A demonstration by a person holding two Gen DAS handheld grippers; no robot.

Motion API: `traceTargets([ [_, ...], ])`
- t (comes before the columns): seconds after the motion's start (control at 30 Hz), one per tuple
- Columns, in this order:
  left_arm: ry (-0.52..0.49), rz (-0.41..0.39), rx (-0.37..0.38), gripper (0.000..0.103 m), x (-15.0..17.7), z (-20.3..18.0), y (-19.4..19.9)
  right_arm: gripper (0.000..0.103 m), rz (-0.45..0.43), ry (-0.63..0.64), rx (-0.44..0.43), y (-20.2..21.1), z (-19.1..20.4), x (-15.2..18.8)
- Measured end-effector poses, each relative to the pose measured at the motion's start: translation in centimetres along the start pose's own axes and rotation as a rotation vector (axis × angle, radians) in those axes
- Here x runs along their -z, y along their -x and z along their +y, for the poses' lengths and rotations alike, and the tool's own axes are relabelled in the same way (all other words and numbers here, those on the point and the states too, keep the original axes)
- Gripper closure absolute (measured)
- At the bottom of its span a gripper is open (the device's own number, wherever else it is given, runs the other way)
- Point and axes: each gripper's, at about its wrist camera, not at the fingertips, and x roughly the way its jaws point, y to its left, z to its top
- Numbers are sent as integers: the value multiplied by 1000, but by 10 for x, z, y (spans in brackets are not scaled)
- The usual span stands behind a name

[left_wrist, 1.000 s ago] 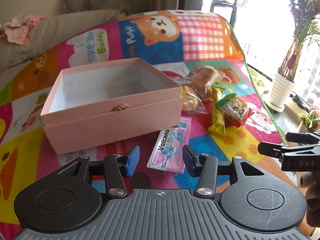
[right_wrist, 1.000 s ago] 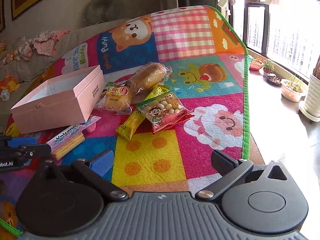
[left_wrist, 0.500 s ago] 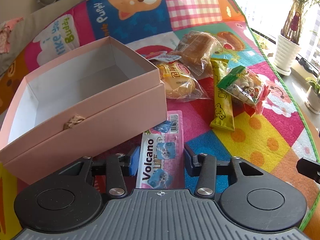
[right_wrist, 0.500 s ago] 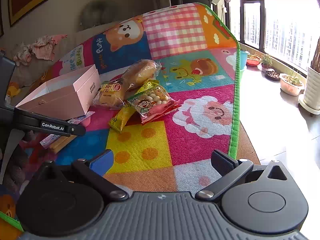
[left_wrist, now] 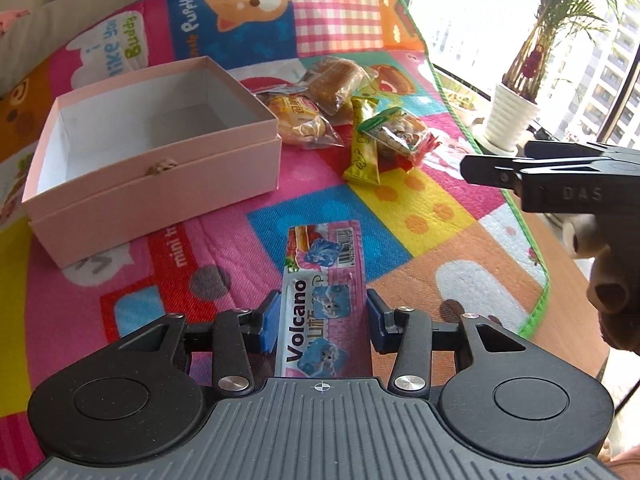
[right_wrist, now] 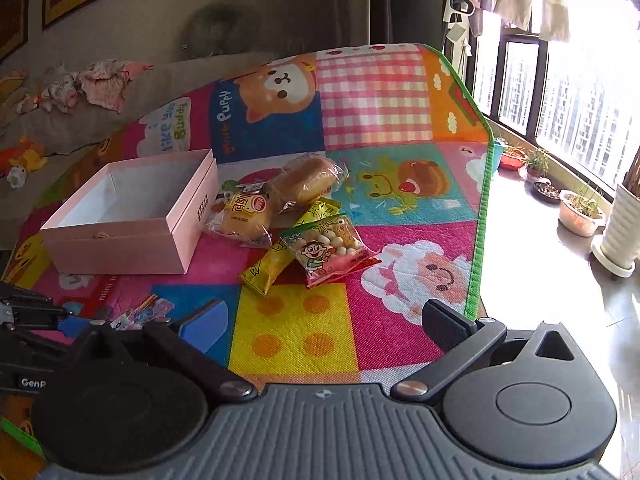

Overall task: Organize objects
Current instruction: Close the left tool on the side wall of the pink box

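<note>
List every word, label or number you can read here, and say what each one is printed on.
"Volcano": pink snack packet between the left tongs.
"Puppy", "Buddy", "mini": play mat.
"DAS": right tongs' body.
"Genp", cut off: left tongs' body, right wrist view.
Barcode digits, pink box side print, other snack wrappers: too small to read.

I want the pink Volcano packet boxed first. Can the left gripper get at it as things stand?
Probably yes. The Volcano packet lies flat on the mat, already between the open fingers of the left gripper, with nothing on top of it. The left pad looks very close to its edge; the right pad stands clear.
</note>
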Motion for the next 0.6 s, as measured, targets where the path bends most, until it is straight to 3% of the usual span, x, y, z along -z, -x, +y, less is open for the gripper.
traceTargets([
  [0.13,44,-40,1,55,7,19,23,0,16,64,17,-26,9,-17],
  [0.43,113,-113,-73,55,23,54,53,0,176,169,74,-129,12,-48],
  [0.6,162,-108,-107,55,26,69,52,3,190,203,61,-135,18,-57],
])
